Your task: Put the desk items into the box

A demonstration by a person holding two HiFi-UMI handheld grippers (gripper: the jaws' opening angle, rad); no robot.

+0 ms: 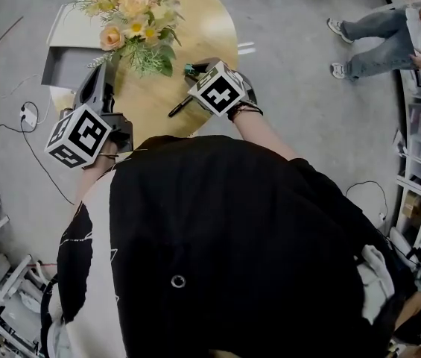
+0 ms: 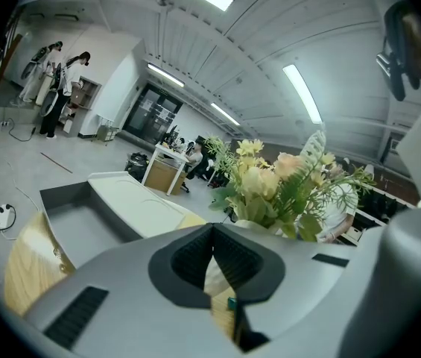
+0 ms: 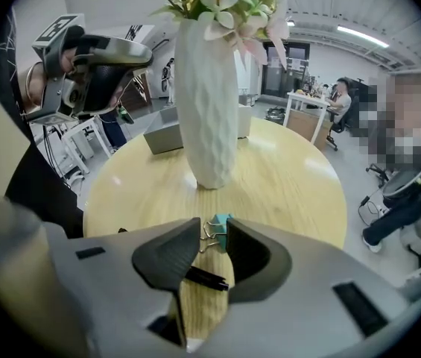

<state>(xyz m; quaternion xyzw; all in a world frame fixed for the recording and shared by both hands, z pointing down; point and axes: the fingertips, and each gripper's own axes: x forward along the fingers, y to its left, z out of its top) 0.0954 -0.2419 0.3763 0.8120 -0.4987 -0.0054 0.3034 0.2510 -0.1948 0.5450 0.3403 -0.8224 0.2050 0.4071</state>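
Right gripper [image 3: 211, 231] is mine to move next, and its jaws stand wide with nothing pressed between them. Straight ahead, right at the jaw tips, sits the teal binder clip [image 3: 220, 228]: its body is by the right-hand jaw and its wire handles point toward the left-hand one. Closer in, a black pen [image 3: 205, 277] lies flat on the counter [image 3: 292, 185]. Its long axis slants across the gap from one jaw toward the other (an awkward lie for a pinch, I judge, unless I roll the wrist). The clip looks like the easier take, since it is already lined up with the opening.

Beyond both stands the white vase [image 3: 209, 118]. The box [image 1: 65, 66] lies at the far left edge of the counter, past the flowers. It is nearer my left gripper [image 2: 211, 233], whose jaw tips meet on nothing.
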